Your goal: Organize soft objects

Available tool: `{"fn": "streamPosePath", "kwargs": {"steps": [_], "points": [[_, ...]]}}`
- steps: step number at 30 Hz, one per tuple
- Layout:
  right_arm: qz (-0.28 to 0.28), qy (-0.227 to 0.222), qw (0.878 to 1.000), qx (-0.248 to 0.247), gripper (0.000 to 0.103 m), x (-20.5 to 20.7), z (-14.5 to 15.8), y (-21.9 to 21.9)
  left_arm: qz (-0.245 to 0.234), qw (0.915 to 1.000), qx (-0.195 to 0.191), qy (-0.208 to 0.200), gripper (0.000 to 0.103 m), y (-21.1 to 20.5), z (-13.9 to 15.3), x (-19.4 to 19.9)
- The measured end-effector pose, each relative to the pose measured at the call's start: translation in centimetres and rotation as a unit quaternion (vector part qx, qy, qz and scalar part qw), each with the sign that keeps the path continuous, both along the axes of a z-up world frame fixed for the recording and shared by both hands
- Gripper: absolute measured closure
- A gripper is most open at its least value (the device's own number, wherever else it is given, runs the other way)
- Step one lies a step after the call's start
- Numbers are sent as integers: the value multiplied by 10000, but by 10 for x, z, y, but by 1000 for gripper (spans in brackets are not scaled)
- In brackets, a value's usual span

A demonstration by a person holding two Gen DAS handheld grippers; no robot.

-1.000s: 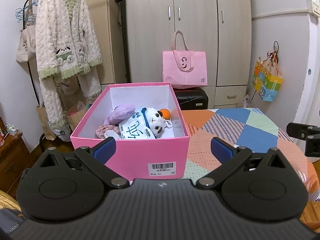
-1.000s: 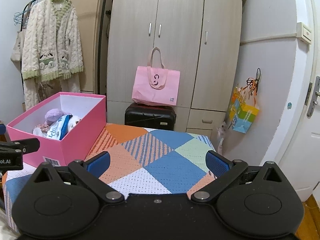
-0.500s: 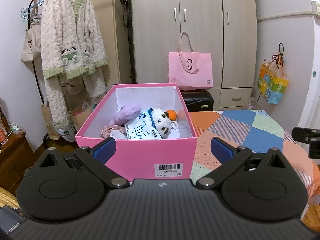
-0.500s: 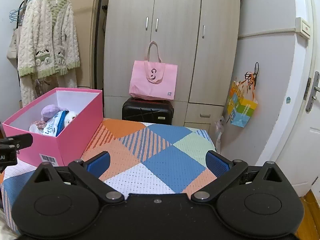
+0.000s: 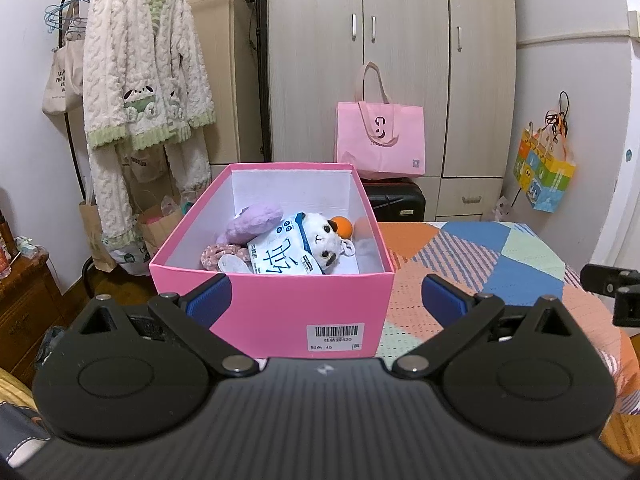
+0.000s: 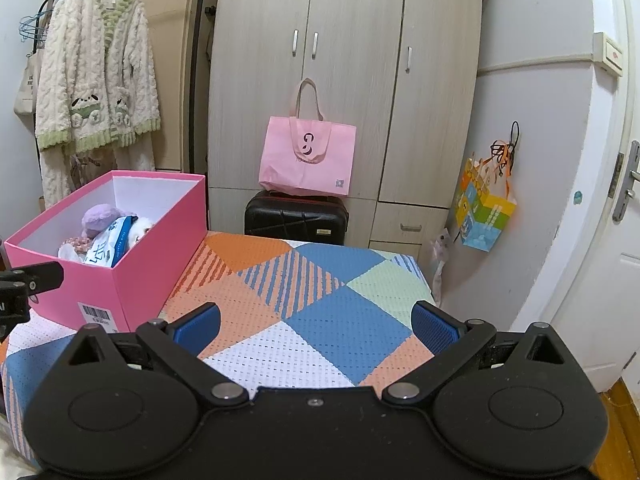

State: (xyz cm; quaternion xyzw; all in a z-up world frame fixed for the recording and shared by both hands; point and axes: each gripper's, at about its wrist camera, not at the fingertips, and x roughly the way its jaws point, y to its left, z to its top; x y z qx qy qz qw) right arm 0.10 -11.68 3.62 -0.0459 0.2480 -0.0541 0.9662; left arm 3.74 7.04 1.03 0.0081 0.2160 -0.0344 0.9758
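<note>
A pink box [image 5: 280, 312] stands on the patchwork cover [image 5: 500, 264] and holds soft things: a purple plush [image 5: 254, 220], a white animal plush [image 5: 324, 236], a blue-and-white pack [image 5: 280, 256], a pink scrunchie [image 5: 214, 254] and an orange ball [image 5: 343, 227]. My left gripper [image 5: 326, 300] is open and empty, just in front of the box's near wall. My right gripper [image 6: 316, 324] is open and empty over the cover, right of the box [image 6: 132, 276]. The box's contents [image 6: 108, 236] partly show in the right wrist view.
A wardrobe [image 6: 344, 80] stands behind, with a pink tote bag [image 6: 308, 156] on a black suitcase [image 6: 296, 216]. A fluffy robe [image 5: 144, 80] hangs at the left. A colourful bag [image 6: 484, 212] hangs on the right wall near a door [image 6: 616, 240]. A wooden cabinet [image 5: 24, 304] stands at the far left.
Both grippers have drifted slightly back and up; the box sits a little farther right in the left wrist view. Both stay open and empty.
</note>
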Motion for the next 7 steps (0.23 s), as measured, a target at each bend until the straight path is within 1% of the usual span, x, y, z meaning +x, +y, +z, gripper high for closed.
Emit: {"fn": "streamPosePath", "kwargs": {"steps": [7], "points": [[-6, 16, 10000, -1, 0, 0, -1, -1, -11, 10000, 8, 12, 0, -1, 0, -1]]}}
